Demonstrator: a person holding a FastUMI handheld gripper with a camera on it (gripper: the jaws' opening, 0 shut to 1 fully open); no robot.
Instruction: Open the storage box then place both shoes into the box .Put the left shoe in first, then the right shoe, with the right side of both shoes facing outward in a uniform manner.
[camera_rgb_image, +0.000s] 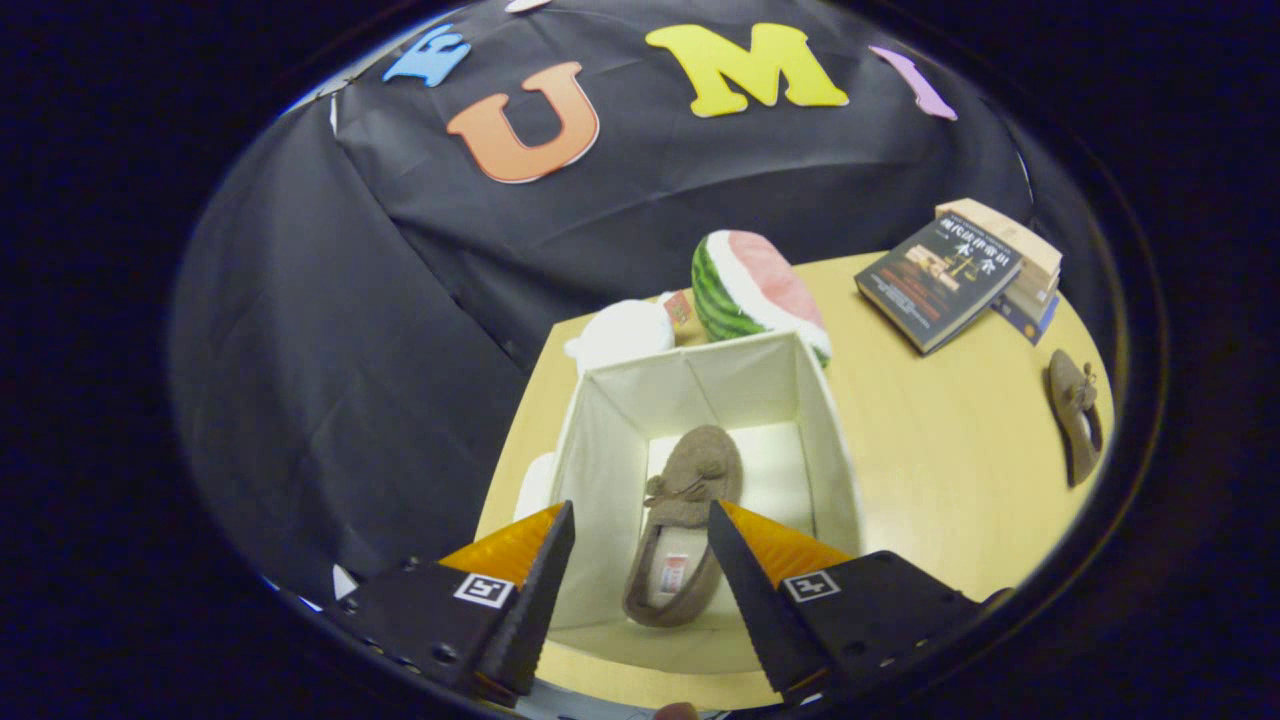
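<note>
Now | jaws (640, 520) released above box (610, 420) | shoe (685, 520) inside | second shoe (1075, 415) on table (930, 450)

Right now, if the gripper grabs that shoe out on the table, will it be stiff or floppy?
Probably floppy: the shoe looks like a soft suede-like slipper with a low, open collar. It seems light, so the open gripper should lift it easily. Resting on its side on the table, it's unlikely to roll.

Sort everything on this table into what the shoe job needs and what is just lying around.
For the job:
- storage box, open
- shoe in the box, seen between the fingers
- second shoe on the table, off to the box's right
- gripper, open, above the box

Lying about:
- watermelon plush behind the box
- white plush beside it
- stack of books
</note>
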